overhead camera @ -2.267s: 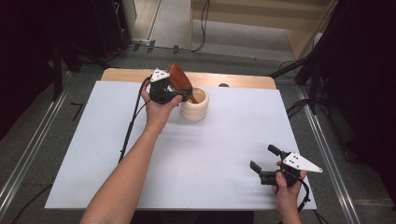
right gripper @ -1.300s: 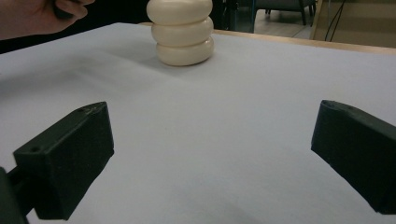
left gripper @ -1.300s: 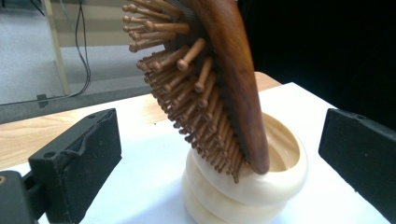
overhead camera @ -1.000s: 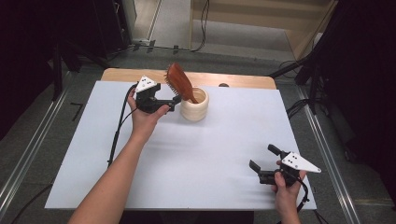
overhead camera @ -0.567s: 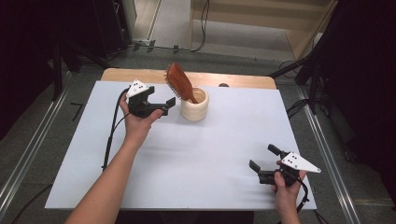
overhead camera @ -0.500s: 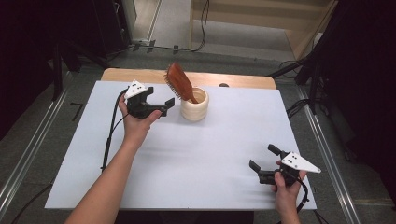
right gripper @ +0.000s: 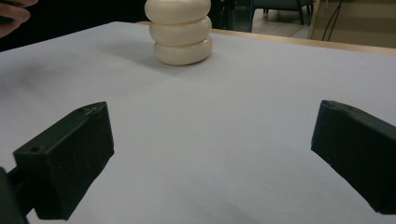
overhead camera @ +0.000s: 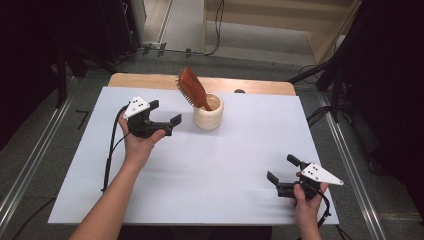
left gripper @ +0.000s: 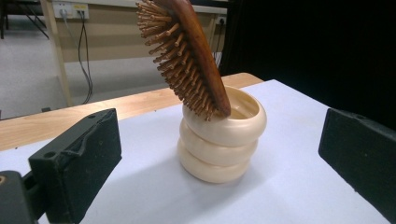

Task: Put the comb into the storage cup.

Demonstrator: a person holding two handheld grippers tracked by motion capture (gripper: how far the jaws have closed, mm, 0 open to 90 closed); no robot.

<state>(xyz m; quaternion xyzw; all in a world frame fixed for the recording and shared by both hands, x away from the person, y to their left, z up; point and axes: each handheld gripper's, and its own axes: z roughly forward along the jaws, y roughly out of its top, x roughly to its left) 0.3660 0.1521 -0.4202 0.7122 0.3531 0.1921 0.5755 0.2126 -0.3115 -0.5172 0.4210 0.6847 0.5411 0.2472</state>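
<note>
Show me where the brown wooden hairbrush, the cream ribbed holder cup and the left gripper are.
Brown wooden hairbrush [left gripper: 198, 51]: left gripper view, on the smooth wooden back.
Cream ribbed holder cup [left gripper: 219, 151]: left gripper view, on the middle ring.
Left gripper [overhead camera: 165, 113]: high view, midway between its fingertips.

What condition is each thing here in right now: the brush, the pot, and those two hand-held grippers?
hairbrush: handle down in the holder, leaning, bristles exposed
cream holder: upright on the table
left gripper: open, beside the holder
right gripper: open, apart near the table's front edge
</note>
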